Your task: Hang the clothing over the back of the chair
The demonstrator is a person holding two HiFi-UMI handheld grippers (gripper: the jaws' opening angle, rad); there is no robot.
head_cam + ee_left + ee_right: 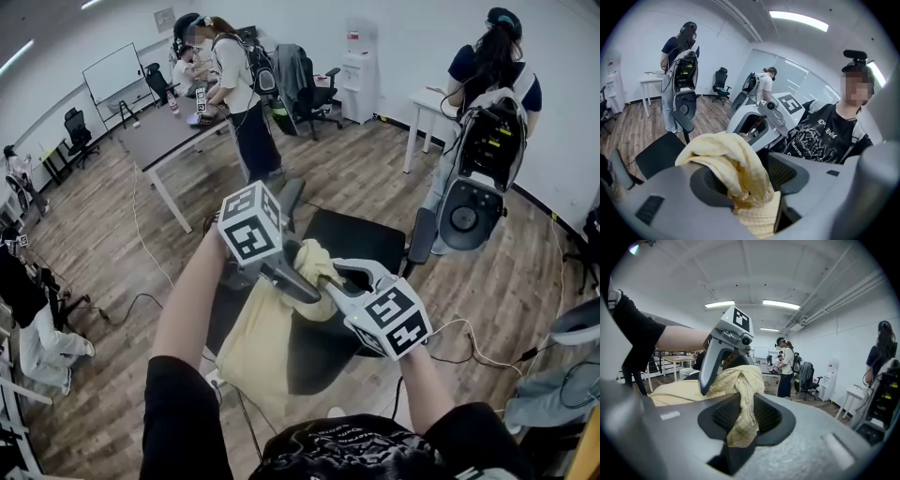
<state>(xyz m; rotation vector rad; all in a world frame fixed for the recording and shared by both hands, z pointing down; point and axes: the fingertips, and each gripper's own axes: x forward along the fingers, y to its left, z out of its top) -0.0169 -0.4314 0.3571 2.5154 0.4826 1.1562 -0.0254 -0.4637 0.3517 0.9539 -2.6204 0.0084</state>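
Right gripper jaws pressed on narrow fold of yellow clothing, fold hanging down through gap. Facing it tip to tip, left gripper has jaws spread wide; bunched top of clothing sits loose between them and drapes over one jaw. Black chair below both tools, seat stretching away beyond tips. Clothing gathered where two tools meet, rest hanging below left gripper down chair back. Person with backpack well beyond right gripper.
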